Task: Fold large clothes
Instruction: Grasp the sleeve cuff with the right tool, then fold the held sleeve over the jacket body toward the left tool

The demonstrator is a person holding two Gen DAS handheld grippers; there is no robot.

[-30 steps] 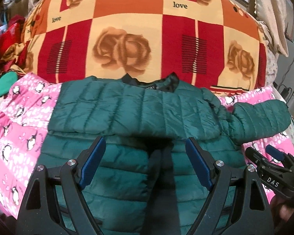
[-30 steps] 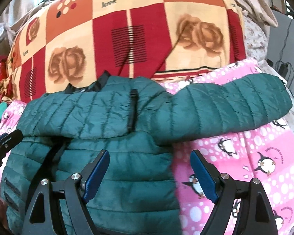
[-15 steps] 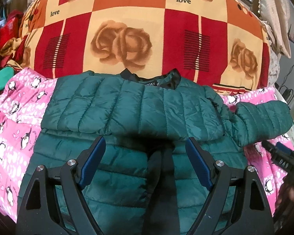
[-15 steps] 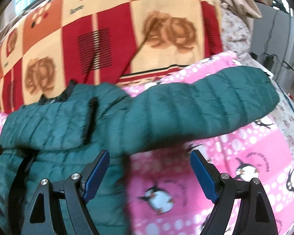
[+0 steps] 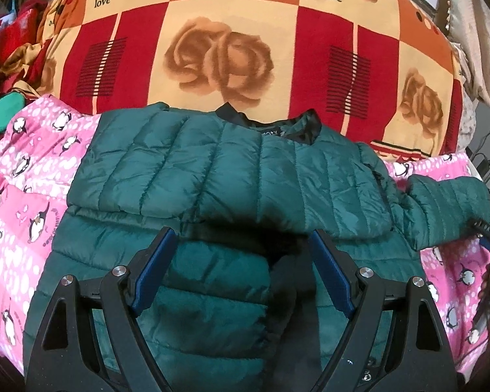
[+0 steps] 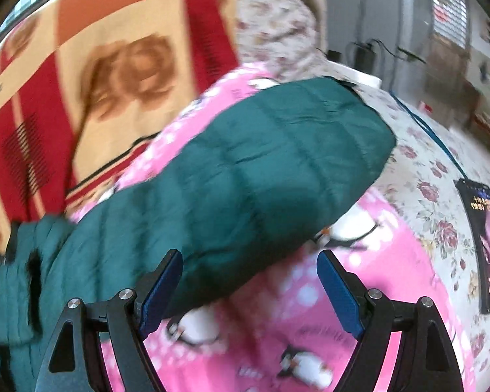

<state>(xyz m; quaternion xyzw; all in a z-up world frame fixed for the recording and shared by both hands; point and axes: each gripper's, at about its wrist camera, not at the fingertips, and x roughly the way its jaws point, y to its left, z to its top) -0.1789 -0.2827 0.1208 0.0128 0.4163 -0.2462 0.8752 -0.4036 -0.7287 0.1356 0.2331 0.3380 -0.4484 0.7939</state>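
Observation:
A dark green quilted puffer jacket [image 5: 232, 176] lies spread on a pink penguin-print blanket [image 5: 19, 196], its black collar toward the back. Its left sleeve is folded across the chest. The other sleeve [image 6: 251, 176] stretches out to the right over the blanket. My left gripper [image 5: 241, 268] hovers open above the jacket's middle, nothing between its blue pads. My right gripper [image 6: 250, 289] stands open over the blanket just in front of the outstretched sleeve, empty. In the left wrist view the right gripper [image 5: 488, 232] shows at the right edge, with a hand behind it.
A large red, orange and cream rose-print quilt [image 5: 232, 49] is piled behind the jacket. A floral sheet [image 6: 424, 170] covers the bed to the right, with a lit phone [image 6: 488, 245] lying on it. Red and green clothes [image 5: 6, 65] are heaped at the far left.
My right gripper has swung to the right, from over the jacket's body to in front of the outstretched sleeve, and rolled. The left gripper has drifted slightly closer over the jacket. Both stay open.

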